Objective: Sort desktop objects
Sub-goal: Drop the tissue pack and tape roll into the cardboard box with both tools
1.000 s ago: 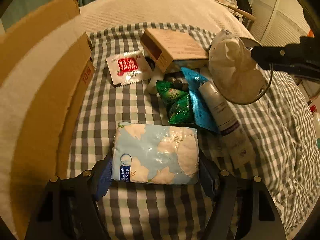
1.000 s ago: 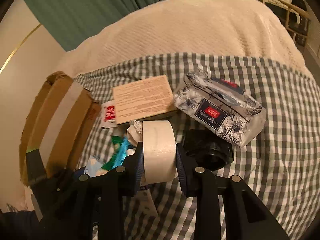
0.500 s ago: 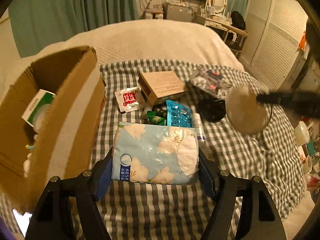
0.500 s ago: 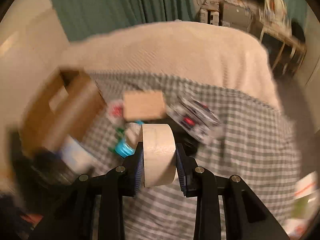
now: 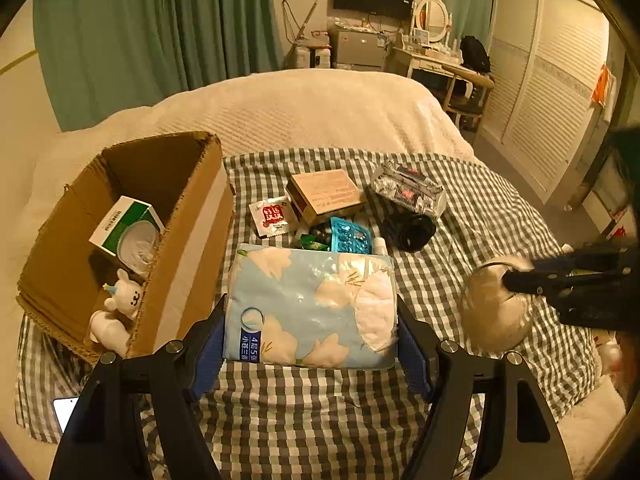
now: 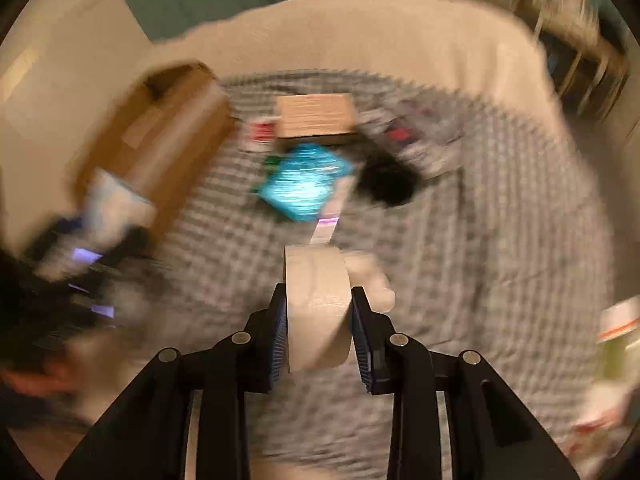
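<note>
Blue floral tissue pack pinched, raised by left gripper; beige tape roll pinched, carried by right gripper; brown cardboard box left now exposed, likely next.

L gripper clamps tissue pack above checked cloth; open cardboard box at left w/ items inside.
</note>
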The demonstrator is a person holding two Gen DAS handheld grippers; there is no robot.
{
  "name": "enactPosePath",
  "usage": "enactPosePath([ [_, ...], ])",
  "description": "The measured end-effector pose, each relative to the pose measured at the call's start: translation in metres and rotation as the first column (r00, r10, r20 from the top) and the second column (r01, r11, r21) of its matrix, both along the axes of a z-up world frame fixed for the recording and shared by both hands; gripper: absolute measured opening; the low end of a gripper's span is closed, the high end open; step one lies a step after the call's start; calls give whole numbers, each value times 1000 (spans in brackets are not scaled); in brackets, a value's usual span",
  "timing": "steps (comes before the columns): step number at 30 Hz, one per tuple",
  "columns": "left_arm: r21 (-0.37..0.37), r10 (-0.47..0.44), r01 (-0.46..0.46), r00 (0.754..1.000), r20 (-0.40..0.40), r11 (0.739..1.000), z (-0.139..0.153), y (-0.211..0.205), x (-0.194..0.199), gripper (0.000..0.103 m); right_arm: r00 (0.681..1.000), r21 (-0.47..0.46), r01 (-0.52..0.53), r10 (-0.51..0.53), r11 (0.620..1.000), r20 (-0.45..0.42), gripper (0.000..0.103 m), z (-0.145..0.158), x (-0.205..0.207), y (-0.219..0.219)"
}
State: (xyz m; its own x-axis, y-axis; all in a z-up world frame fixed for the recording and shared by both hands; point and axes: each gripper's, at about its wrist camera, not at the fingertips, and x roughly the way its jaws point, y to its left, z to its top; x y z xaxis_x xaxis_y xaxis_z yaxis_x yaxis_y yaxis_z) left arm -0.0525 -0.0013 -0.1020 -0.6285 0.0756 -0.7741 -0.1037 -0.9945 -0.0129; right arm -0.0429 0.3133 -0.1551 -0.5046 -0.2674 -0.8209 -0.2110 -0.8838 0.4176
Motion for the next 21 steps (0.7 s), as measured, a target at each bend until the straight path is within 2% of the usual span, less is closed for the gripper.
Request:
enactPosePath([
  [1,-1,1,-1,1000,-3,1000,2,0,1,75,1000,102,16,-18,995,12,29,6,1,-4],
  [2,0,0,0,1000,-6,1000,3,0,2,75,1000,273,-13,8,962,21,29,12,-1,-17],
  [3,-1,-3,3,1000,-9,1000,4,0,2,75,998,321,-61,59,945,16,29,16,-2,-29],
  [4,-5,-3,3,1000,-13,1000,5,0,3,75,999,184,-43,46,982,-10,29,18,-1,-24],
  [5,-10,0,0,1000,-17,1000,5,0,2,75,1000,113,9,-7,994,-14,29,17,-1,-17],
  [6,-7,2,-2,1000,-17,1000,6,-1,2,75,1000,126,13,-14,992,8,29,18,-3,-18],
  [8,3,9,-9,1000,-20,1000,8,-4,2,75,999,228,-37,40,973,-10,29,24,-6,-28],
  [11,9,29,-28,999,-36,1000,14,-12,-1,75,998,173,-23,32,985,-47,29,35,-9,-22],
  [14,31,56,-54,996,-75,998,30,-24,-4,75,995,175,-29,46,984,-92,29,52,-18,-26],
  [18,16,102,-101,981,-165,995,61,-50,-8,75,984,158,-30,57,987,-167,29,81,-32,-39],
  [21,24,144,-142,970,-194,990,74,-74,-12,75,970,152,-46,80,987,-227,29,108,-45,-55],
])
